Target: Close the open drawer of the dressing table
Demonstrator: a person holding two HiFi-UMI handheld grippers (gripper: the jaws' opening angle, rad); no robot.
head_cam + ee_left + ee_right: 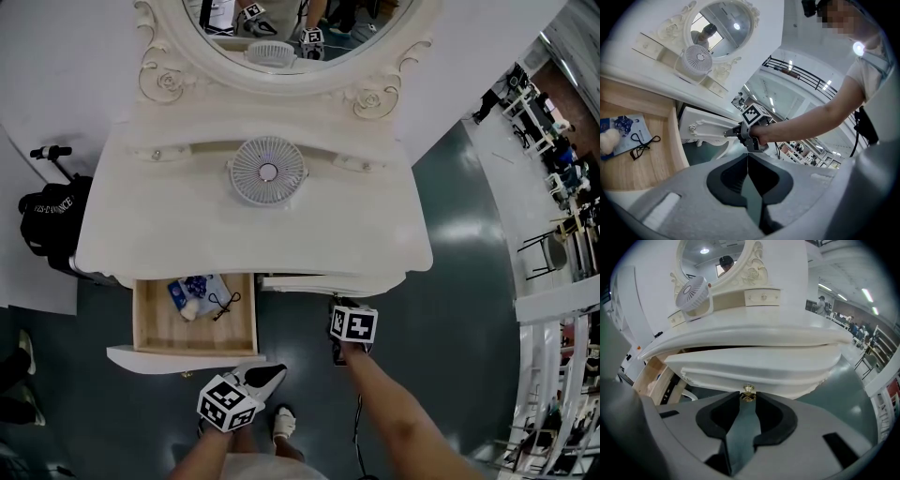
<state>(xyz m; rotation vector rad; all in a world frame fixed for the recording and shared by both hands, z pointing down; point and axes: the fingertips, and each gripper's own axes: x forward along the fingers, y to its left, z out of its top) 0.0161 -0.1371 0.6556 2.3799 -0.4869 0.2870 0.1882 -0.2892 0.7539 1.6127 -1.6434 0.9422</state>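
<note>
The white dressing table has its left drawer pulled far out, showing a wooden inside with a blue packet and a black cord. My left gripper hangs by the right end of that drawer's white front; its jaws meet with nothing between them. The right drawer stands slightly out under the tabletop. My right gripper is closed on its small gold knob, and shows in the head view right against that drawer front.
A small white fan stands on the tabletop below the oval mirror. A black bag sits on the floor at the table's left. The person's white shoe is on the dark green floor in front.
</note>
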